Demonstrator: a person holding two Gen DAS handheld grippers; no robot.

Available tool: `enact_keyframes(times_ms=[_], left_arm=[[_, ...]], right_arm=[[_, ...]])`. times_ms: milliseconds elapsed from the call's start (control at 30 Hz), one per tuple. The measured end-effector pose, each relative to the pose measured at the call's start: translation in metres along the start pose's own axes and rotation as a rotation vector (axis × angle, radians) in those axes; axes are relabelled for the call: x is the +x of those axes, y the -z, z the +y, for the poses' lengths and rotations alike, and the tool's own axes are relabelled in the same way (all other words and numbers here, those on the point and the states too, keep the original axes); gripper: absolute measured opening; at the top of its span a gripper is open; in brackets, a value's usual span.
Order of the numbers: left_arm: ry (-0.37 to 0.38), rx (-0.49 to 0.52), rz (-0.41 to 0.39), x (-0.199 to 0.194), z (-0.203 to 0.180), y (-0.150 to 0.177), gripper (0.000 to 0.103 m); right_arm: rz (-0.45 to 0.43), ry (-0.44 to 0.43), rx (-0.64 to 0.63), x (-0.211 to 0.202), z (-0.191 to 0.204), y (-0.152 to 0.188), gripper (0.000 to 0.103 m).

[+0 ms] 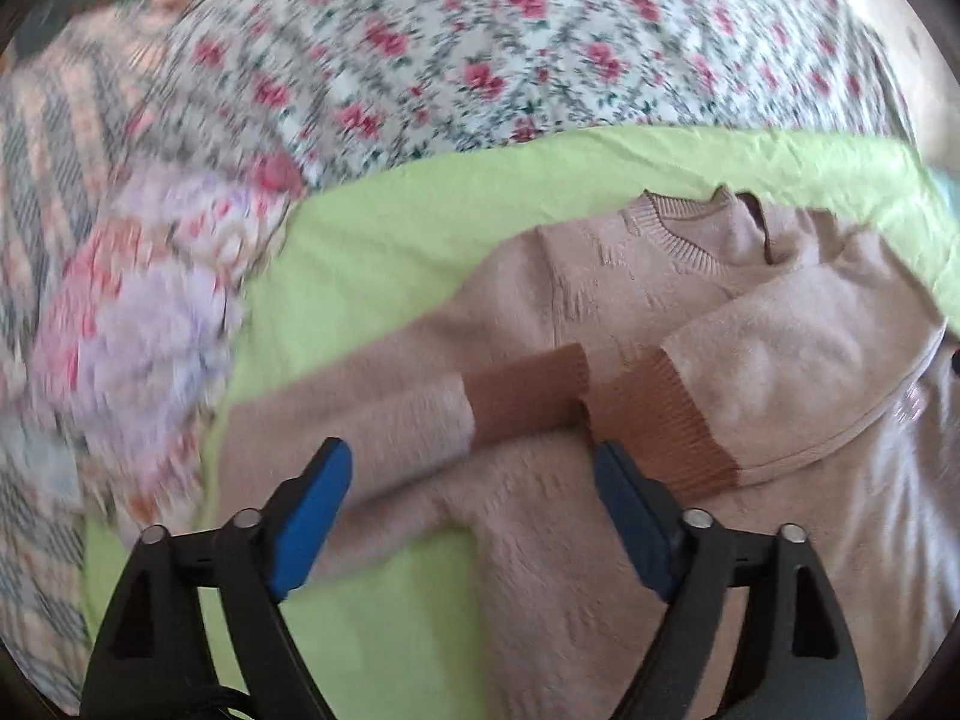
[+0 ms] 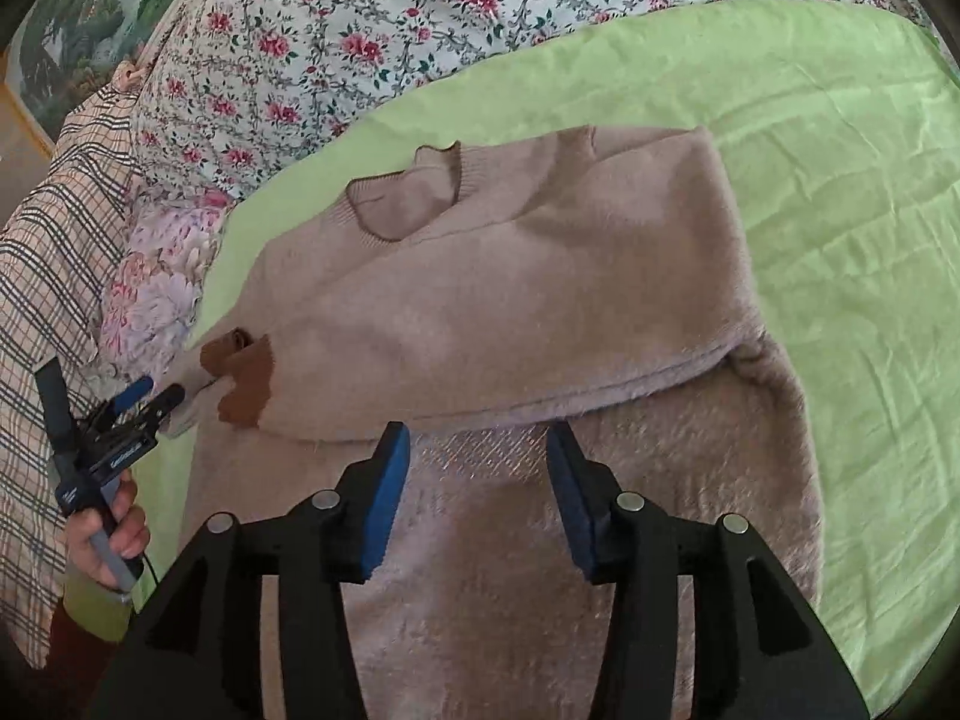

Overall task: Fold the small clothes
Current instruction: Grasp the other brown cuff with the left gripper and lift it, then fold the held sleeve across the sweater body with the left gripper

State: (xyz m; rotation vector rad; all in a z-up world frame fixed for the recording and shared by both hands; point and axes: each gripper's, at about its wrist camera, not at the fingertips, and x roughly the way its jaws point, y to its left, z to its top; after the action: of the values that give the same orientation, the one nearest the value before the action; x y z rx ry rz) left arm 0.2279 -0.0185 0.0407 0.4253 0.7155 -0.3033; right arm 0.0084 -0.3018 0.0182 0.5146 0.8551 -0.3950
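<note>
A fuzzy beige sweater (image 2: 510, 300) with brown cuffs lies on a green sheet (image 2: 840, 180). Both sleeves are folded across its body, and the brown cuffs (image 1: 600, 396) meet near its middle. It also shows in the left wrist view (image 1: 540, 510). My left gripper (image 1: 474, 480) is open and empty, just above the left sleeve and cuffs. It also shows at the left edge of the right wrist view (image 2: 153, 393), next to the cuffs (image 2: 240, 384). My right gripper (image 2: 477, 468) is open and empty, over the lower body of the sweater.
A floral quilt (image 2: 360, 30) lies behind the green sheet. A plaid cloth (image 2: 60, 270) and a purple flowered cloth (image 2: 162, 276) lie at the left. The green sheet extends to the right of the sweater.
</note>
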Motion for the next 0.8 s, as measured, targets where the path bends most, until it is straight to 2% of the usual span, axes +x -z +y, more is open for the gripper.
enact_keyframes(times_ms=[133, 167, 200, 233, 267, 300, 400, 533, 667, 800], left_arm=[[-0.023, 0.14, 0.064, 0.038, -0.001, -0.001, 0.085], [-0.032, 0.139, 0.082, 0.049, 0.002, -0.001, 0.085], [-0.027, 0.12, 0.101, 0.06, 0.007, -0.002, 0.079], [-0.017, 0.092, 0.112, 0.067, 0.012, -0.001, 0.059], [0.005, 0.053, 0.127, 0.074, 0.02, -0.002, 0.045], [0.034, 0.003, 0.145, 0.08, 0.027, -0.003, 0.017], [0.085, -0.136, 0.117, 0.074, 0.046, -0.004, 0.01], [0.188, -0.291, 0.02, 0.033, 0.053, -0.018, 0.009], [0.299, -0.333, -0.067, -0.003, 0.025, -0.041, 0.009], [0.413, -0.307, -0.089, -0.013, -0.03, -0.065, 0.009]], right_arm=[[0.052, -0.01, 0.01, 0.01, 0.0, 0.009, 0.049], [0.058, -0.009, 0.013, 0.011, 0.0, 0.011, 0.049], [0.064, -0.009, 0.016, 0.013, -0.001, 0.012, 0.049], [0.068, -0.006, 0.018, 0.014, -0.001, 0.012, 0.049], [0.07, -0.001, 0.018, 0.015, -0.001, 0.013, 0.049], [0.07, 0.001, 0.017, 0.015, -0.001, 0.013, 0.049], [0.066, -0.003, 0.006, 0.013, 0.001, 0.013, 0.049], [0.042, -0.035, 0.01, 0.009, 0.001, 0.013, 0.049], [0.02, -0.042, 0.02, 0.002, -0.001, 0.012, 0.049], [-0.011, -0.039, 0.036, -0.012, -0.013, 0.011, 0.049]])
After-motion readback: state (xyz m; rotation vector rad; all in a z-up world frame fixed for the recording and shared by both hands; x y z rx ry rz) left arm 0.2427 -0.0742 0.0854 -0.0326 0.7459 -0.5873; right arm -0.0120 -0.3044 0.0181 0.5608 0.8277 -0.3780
